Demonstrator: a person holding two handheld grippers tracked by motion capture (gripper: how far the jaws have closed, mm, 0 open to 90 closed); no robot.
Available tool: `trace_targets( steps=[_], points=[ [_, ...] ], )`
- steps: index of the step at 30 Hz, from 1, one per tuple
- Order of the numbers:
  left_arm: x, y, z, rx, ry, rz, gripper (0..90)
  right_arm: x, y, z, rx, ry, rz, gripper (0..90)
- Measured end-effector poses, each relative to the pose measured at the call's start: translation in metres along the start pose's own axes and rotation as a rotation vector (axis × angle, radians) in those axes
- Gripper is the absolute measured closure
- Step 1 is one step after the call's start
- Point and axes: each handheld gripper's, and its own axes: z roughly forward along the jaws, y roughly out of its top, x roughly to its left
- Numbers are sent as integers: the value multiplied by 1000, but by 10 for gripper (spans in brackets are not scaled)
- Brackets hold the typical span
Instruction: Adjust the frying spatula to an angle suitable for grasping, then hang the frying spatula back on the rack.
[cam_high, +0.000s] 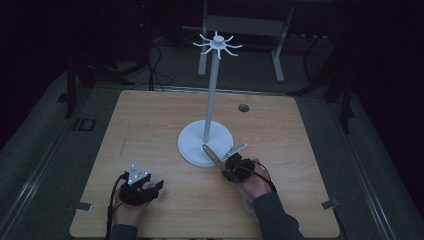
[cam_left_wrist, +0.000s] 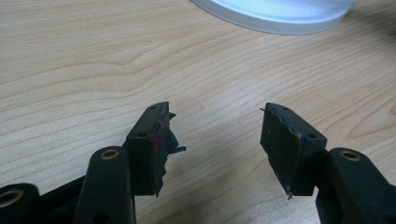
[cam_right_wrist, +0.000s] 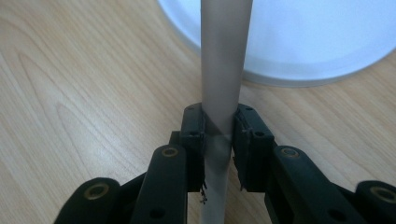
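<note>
A white stand rises from the middle of the wooden table (cam_high: 150, 130), with a round base (cam_high: 192, 145), a tall pole (cam_high: 212, 95) and a ring of several hooks (cam_high: 218, 44) on top. My right gripper (cam_high: 223, 163) is at the base's near right edge, shut on a grey rod-like piece (cam_high: 209, 151) that slants up and left over the base. In the right gripper view the rod (cam_right_wrist: 224, 56) runs between the jaws of the gripper (cam_right_wrist: 219, 121) and across the base (cam_right_wrist: 317, 37). My left gripper (cam_high: 157, 186) rests open at the near left, over bare wood (cam_left_wrist: 215, 116), with the base (cam_left_wrist: 275, 14) farther ahead.
A small round hole (cam_high: 243, 107) sits in the table's far right part. Metal tabs (cam_high: 82, 206) (cam_high: 330, 204) stick out at the near left and right edges. Dark floor, cables and a metal frame (cam_high: 245, 25) lie beyond the table.
</note>
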Motion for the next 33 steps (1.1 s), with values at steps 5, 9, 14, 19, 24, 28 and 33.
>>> trace_targets(
  steps=[5,9,14,19,24,28,33],
  points=[
    [0,0,0,0,0,0,430,-2,-4,-5,-49,-6,26,750],
    [0,1,1,3,-1,0,429,-4,-7,-11,-93,-25,41,750],
    [0,1,1,2,1,2,429,-5,-11,-19,-142,-54,60,750],
    [-1,1,1,4,-1,5,430,-6,-14,-26,-179,-79,67,750],
    [0,1,0,5,2,4,429,-9,-19,-33,-233,-97,91,749],
    [-1,1,1,4,1,3,429,-12,-23,-38,-290,-112,106,749],
    [-1,0,0,4,2,5,429,-14,-27,-46,-365,-133,138,750]
  ],
)
